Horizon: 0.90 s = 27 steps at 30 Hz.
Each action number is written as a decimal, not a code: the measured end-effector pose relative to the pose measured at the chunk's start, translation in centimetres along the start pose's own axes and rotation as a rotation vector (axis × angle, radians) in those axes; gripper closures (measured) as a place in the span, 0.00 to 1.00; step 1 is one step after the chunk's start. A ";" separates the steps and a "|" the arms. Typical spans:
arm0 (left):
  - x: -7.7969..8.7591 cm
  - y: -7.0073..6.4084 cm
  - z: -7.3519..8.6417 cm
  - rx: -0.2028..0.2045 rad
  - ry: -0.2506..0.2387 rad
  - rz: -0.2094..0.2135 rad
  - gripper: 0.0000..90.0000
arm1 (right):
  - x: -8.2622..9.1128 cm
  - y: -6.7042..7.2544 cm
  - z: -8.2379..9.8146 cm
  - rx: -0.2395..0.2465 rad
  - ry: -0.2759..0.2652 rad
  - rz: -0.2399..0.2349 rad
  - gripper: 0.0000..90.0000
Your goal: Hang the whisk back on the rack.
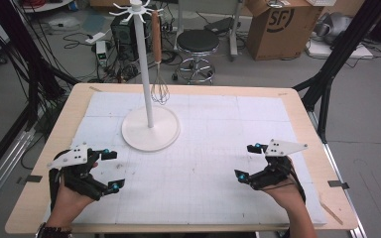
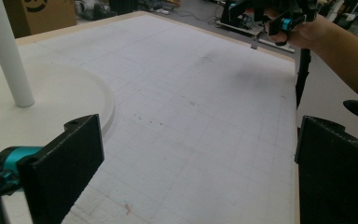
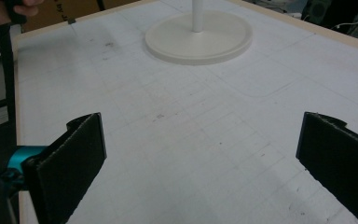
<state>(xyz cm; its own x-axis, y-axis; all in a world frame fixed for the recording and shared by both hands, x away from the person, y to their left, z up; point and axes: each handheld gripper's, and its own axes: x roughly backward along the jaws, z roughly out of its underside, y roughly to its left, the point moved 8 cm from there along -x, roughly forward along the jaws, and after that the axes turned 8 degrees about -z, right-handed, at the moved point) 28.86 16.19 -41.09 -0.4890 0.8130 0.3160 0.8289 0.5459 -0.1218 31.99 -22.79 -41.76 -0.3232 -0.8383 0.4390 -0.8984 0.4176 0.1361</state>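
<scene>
A white stand (image 1: 150, 130) with a tall pole and round base stands on the white gridded mat, left of centre; its base (image 2: 51, 100) (image 3: 199, 36) shows in both gripper views. A metal whisk (image 1: 159, 85) with a wooden handle hangs from a hook at the stand's top. My left gripper (image 1: 112, 170) rests near the table's front left, open and empty. My right gripper (image 1: 248, 161) sits at the front right, also open with nothing between its jaws. The right hand and its gripper (image 2: 286, 23) appear far off in the left gripper view.
The wooden table (image 1: 307, 119) carries a white gridded mat (image 1: 213, 148). Behind the table are a black stool (image 1: 197, 44), a cardboard box (image 1: 278, 27), cables and black frame legs (image 1: 337, 54). A strip of tape (image 1: 331, 210) lies at the front right corner.
</scene>
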 end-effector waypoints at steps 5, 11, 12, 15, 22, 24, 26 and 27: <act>-0.6 -0.4 0.2 -0.012 0.024 0.005 0.02 | 0.1 -0.1 0.3 -0.003 0.004 0.005 0.01; -0.5 -0.7 0.1 -0.015 0.020 0.008 0.02 | -0.3 0.0 0.6 -0.003 0.027 0.004 0.01; -0.5 -0.7 0.1 -0.014 0.018 0.010 0.02 | -0.4 0.0 0.5 -0.005 0.028 0.004 0.01; -0.4 -0.6 0.2 -0.010 0.016 0.010 0.02 | -0.5 0.2 0.5 0.000 0.036 0.008 0.01; -0.3 -0.3 0.4 -0.009 0.017 0.009 0.02 | -0.6 0.2 0.4 -0.004 0.032 0.007 0.01; -0.3 -0.3 0.4 -0.009 0.015 0.008 0.02 | -0.7 0.1 0.4 -0.003 0.036 0.006 0.01; -0.3 -0.2 0.4 -0.007 0.015 0.005 0.02 | -0.8 0.1 0.5 -0.007 0.037 0.004 0.01; -0.3 -0.2 0.4 -0.004 0.014 0.005 0.02 | -0.8 0.1 0.5 -0.009 0.039 0.001 0.01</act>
<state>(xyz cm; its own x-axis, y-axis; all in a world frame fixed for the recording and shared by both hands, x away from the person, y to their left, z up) 28.69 15.94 -41.53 -0.4807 0.8129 0.3288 0.8325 0.5408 -0.1198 31.98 -22.22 -42.55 -0.3125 -0.8235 0.4736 -0.8951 0.4222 0.1436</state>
